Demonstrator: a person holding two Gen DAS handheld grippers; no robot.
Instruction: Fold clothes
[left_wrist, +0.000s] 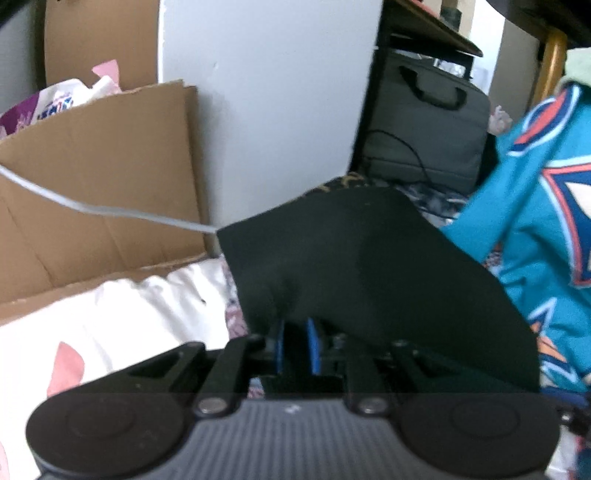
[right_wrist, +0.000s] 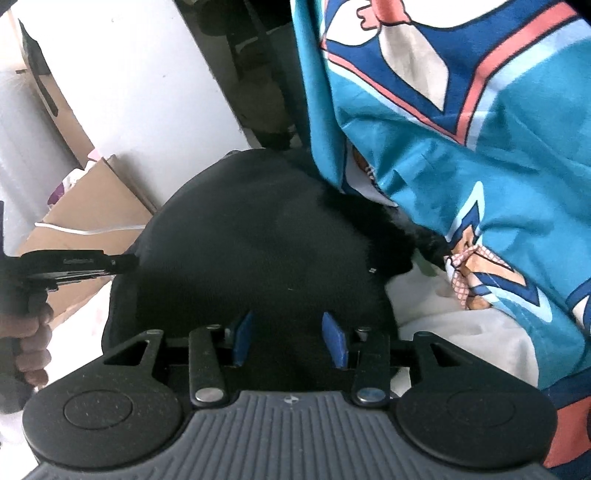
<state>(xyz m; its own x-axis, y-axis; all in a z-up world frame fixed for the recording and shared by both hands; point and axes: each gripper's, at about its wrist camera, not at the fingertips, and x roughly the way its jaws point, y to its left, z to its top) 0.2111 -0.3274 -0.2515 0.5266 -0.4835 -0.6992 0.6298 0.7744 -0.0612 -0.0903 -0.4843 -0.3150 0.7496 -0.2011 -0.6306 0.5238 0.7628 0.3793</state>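
Observation:
A black garment (left_wrist: 369, 266) hangs lifted above the white bedding (left_wrist: 122, 314). My left gripper (left_wrist: 297, 343) is shut on its edge, the blue pads close together with cloth draped over them. In the right wrist view the same black garment (right_wrist: 258, 251) spreads in front of my right gripper (right_wrist: 291, 339), whose blue pads (right_wrist: 334, 338) stand apart with the black cloth lying between and over them. The left gripper (right_wrist: 74, 266) shows at the left edge of that view, pinching the garment's far side.
A teal patterned quilt (left_wrist: 535, 203) (right_wrist: 461, 147) lies bunched on the right. A cardboard box (left_wrist: 99, 177) and a white wall (left_wrist: 266, 110) stand behind the bed. A grey bag (left_wrist: 424, 125) sits under a dark shelf. A white cable (left_wrist: 92, 206) crosses the box.

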